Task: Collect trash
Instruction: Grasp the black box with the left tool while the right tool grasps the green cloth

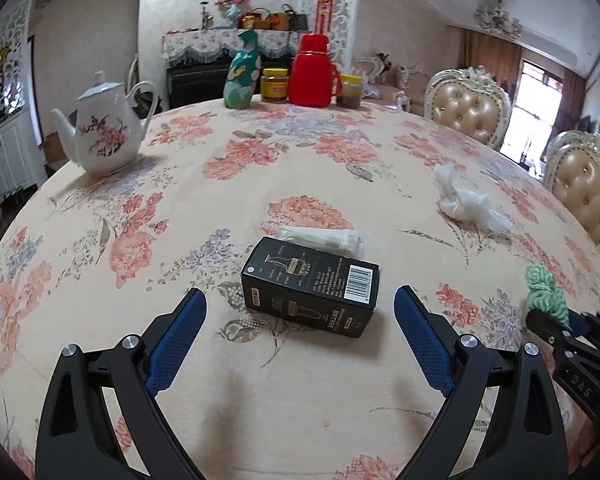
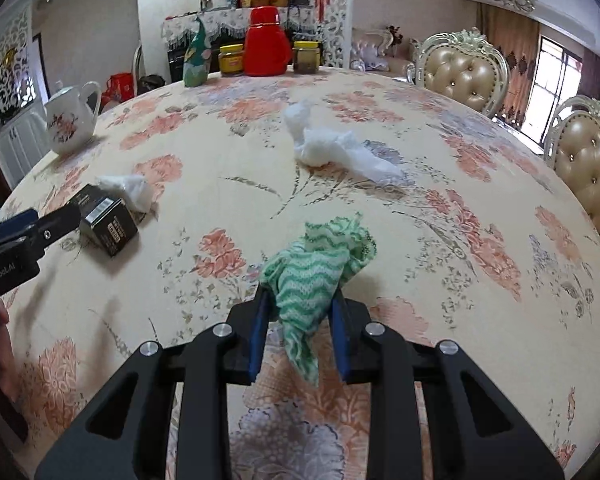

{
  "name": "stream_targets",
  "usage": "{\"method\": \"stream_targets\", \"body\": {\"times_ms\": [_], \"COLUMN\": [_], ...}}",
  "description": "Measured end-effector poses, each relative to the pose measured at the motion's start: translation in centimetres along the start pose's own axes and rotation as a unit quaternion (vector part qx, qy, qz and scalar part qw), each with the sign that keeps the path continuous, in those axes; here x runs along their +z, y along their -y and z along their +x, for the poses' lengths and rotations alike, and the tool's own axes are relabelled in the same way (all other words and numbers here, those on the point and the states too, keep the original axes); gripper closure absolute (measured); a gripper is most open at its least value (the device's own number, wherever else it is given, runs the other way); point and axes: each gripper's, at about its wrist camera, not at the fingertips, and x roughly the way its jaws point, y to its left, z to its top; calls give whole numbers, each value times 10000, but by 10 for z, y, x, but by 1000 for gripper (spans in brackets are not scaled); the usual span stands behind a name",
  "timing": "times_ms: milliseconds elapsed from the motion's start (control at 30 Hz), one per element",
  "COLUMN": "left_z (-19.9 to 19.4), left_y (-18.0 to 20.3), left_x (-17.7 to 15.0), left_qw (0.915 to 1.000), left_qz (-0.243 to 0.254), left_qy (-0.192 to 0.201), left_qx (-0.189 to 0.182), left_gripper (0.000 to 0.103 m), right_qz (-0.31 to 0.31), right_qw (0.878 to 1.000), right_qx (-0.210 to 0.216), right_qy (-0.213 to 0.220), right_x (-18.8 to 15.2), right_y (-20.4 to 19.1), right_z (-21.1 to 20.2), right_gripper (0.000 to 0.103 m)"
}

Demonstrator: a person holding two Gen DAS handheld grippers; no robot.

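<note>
Holding my left gripper (image 1: 300,300) low over the table (image 1: 180,208), I have its blue fingers (image 1: 178,336) spread wide, and the black box (image 1: 310,286) lies on the cloth just ahead of them, roughly centred in the gap but a little beyond the tips, touching neither. The box rests on its side with the barcode end turned to the right. Right behind it, on the far side, a small white wrapper (image 1: 324,237) lies against it. Farther off to the right, a crumpled white tissue (image 1: 466,200) sits well apart from the box.

My right gripper (image 2: 300,320) is closed on a green and white patterned cloth (image 2: 320,264). The cloth bulges out above the tips, and a tail of it hangs down between the blue fingers (image 2: 258,332). In the left view this same cloth shows at the right edge, near the box but not touching it. In the right view the tissue lies straight ahead on the far side of the cloth, well apart from it, and the box sits off to the left with my left gripper beside it.

At the far left of the table stands a white teapot (image 1: 102,130) with a pink flower pattern. At the far edge stand a red flask (image 1: 314,72), two jars with yellow lids (image 1: 274,85) and a blue-green wrapped bottle (image 1: 242,74). Two padded chairs (image 1: 466,106) stand along the right side.
</note>
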Motion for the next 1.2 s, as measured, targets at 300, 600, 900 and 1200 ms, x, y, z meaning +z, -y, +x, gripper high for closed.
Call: {"method": "stream_targets", "body": {"times_ms": [300,600,900,1200], "left_z": [25,50,21,2], "left_y": [30,33,-2,0], "left_x": [13,32,-7,-10], "left_qw": [9976,9912,9928,9967], "left_qz": [-98,-364,-629,-471], "left_qy": [-286,-609,-718,-311], "left_qx": [629,1118,730,583], "left_gripper": [14,15,40,67], "right_qz": [211,115,311,321], "right_qw": [9997,9992,9985,9988], "right_qx": [13,26,195,180], "right_qy": [148,380,398,337], "right_x": [1,0,-2,-2], "right_y": [6,2,9,9], "right_z": [-5,-14,-18,-18], "right_gripper": [76,76,76,76]}}
